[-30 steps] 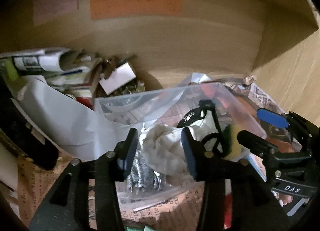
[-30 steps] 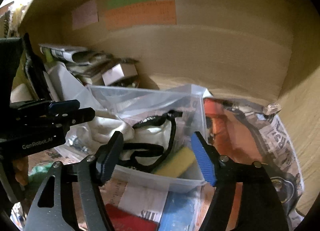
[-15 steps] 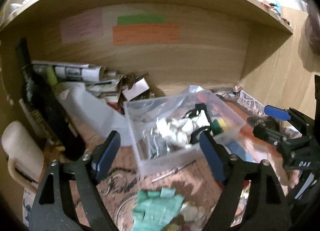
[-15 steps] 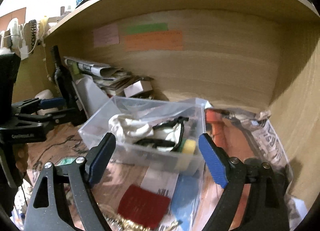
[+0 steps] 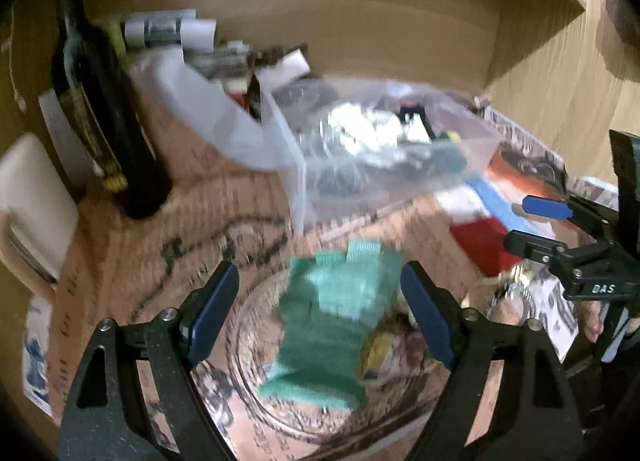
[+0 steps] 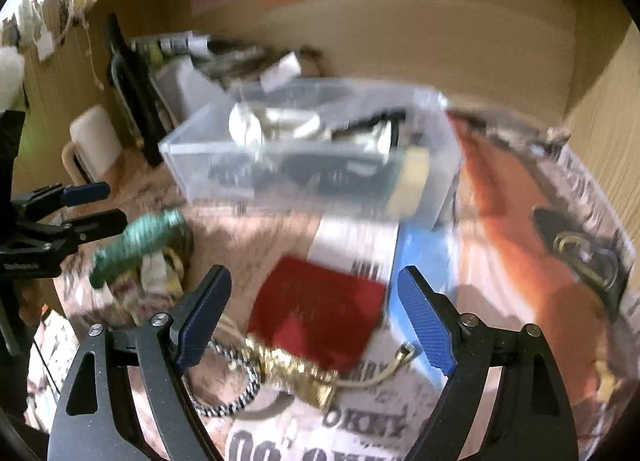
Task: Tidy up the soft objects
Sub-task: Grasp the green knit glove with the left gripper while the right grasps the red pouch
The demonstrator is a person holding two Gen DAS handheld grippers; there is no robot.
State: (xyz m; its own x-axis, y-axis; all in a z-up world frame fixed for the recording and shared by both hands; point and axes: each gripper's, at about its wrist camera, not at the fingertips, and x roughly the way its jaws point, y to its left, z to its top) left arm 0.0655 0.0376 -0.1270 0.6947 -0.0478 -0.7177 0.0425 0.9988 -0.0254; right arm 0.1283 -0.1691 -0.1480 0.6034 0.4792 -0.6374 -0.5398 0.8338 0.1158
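A clear plastic bin (image 5: 304, 181) (image 6: 192, 165) holds white cloth (image 5: 360, 133) (image 6: 260, 125), black straps and a yellow sponge (image 6: 412, 173). My left gripper (image 5: 320, 309) is open and empty above a green cloth (image 5: 332, 321) lying in a glass bowl (image 5: 256, 393); the green cloth also shows in the right wrist view (image 6: 136, 241). My right gripper (image 6: 316, 317) is open and empty over a red cloth (image 6: 316, 309), a gold item (image 6: 296, 373) and a checked cord (image 6: 224, 401). The frames are blurred.
A dark bottle (image 5: 104, 109) (image 6: 132, 89) and a white mug (image 5: 32, 205) (image 6: 96, 141) stand at the left. Rolled papers and boxes (image 5: 176, 33) pile against the wooden back wall. Newspaper (image 6: 520, 221) covers the desk. A shelf side panel (image 5: 560, 81) rises at the right.
My left gripper opened, letting go of the white cloth in the bin. Both grippers pulled back and down; the left is now over the green cloth, the right over the red cloth.
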